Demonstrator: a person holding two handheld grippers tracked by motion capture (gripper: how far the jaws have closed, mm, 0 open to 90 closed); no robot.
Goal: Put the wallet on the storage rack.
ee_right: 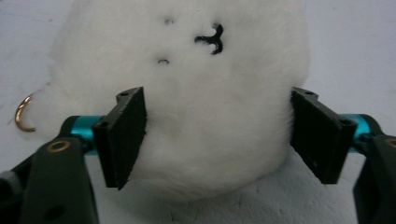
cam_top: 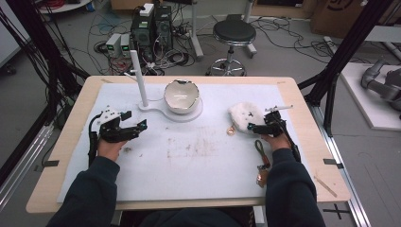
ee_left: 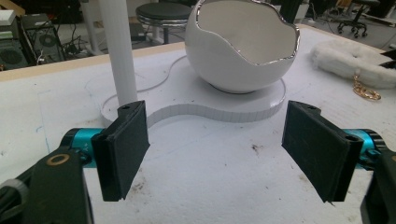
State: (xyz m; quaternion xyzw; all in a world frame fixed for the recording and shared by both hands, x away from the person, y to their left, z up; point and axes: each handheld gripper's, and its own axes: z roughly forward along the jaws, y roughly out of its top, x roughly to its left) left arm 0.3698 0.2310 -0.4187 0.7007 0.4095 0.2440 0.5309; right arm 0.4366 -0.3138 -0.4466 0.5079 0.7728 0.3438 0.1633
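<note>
I've got the right claw [ee_right: 217,135] spread around the fluffy white plush keychain [ee_right: 187,93] lying on the desk [cam_top: 189,161], pads barely brushing fur. Next I squeeze and lift. Left claw [ee_left: 217,149] waits spread, empty, facing the eggshell bowl [ee_left: 243,46].

Open mat [cam_top: 189,161] lies between both hands. The bowl [cam_top: 181,96] and white post [cam_top: 139,78] block the far middle; a strap [cam_top: 261,150] lies near the right forearm.
</note>
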